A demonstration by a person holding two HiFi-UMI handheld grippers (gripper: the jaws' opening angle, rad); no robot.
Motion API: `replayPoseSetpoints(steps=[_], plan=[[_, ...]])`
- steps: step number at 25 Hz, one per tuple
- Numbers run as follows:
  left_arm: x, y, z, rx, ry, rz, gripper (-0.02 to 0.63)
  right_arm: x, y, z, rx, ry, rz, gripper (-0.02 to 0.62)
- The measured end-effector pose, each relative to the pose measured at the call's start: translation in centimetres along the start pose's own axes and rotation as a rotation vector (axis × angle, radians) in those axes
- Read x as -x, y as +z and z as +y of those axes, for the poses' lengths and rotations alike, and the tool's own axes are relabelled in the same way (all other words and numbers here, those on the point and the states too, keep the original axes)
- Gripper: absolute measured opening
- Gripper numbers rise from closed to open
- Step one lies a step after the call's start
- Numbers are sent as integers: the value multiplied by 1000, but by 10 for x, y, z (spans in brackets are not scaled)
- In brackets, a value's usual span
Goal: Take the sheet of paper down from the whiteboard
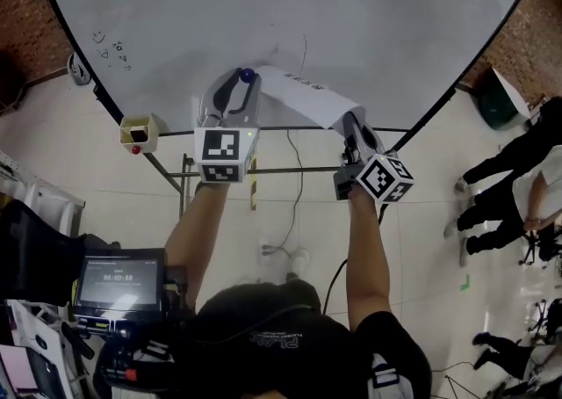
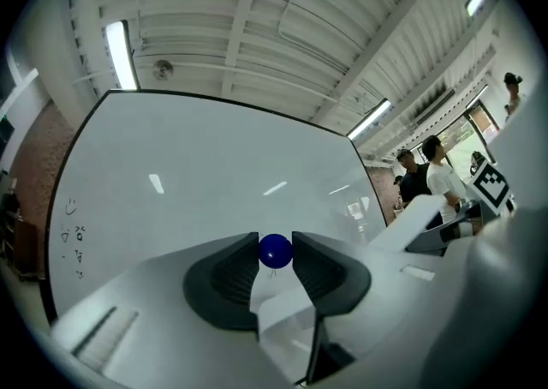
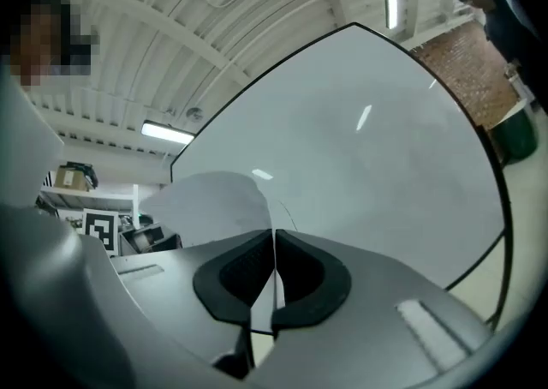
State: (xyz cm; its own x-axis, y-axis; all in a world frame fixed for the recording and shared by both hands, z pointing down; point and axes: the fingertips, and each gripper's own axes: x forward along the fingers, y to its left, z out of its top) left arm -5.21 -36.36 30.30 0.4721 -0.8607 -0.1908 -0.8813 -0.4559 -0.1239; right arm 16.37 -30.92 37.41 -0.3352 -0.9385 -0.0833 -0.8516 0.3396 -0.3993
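My left hand-held gripper (image 1: pixel 241 88) grips a blue ball (image 2: pixel 275 250), with a jaw pressing on each side of it. My right hand-held gripper (image 3: pixel 274 252) is pinched shut on the thin edge of the paper (image 1: pixel 307 95). The paper stretches between the two, one end by the ball and the other in the right jaws. It lies across the lower edge of the whiteboard (image 1: pixel 263 10). I cannot tell whether it touches the board.

The left arm (image 1: pixel 189 243) and the right arm (image 1: pixel 367 248) reach forward, side by side. The left gripper (image 1: pixel 243 81) pinches a little blue ball (image 2: pixel 275 250) between its jaws. The right gripper (image 1: pixel 351 120) squeezes tight on the sheet of paper (image 1: pixel 303 94).
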Motion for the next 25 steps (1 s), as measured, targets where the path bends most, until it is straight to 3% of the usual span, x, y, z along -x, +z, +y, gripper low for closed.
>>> replayPoseSetpoints(steps=[4, 13, 19, 25], plan=[[27, -32, 3, 68, -34, 30, 123, 22, -38, 18, 69, -78, 38, 14], [67, -82, -51, 160, -156, 95, 123, 75, -80, 42, 210, -186, 65, 14], [92, -96, -60, 233, -163, 97, 123, 105, -92, 58, 305, -213, 70, 14], [109, -104, -61, 222, -161, 87, 123, 107, -97, 71, 391, -227, 60, 14]])
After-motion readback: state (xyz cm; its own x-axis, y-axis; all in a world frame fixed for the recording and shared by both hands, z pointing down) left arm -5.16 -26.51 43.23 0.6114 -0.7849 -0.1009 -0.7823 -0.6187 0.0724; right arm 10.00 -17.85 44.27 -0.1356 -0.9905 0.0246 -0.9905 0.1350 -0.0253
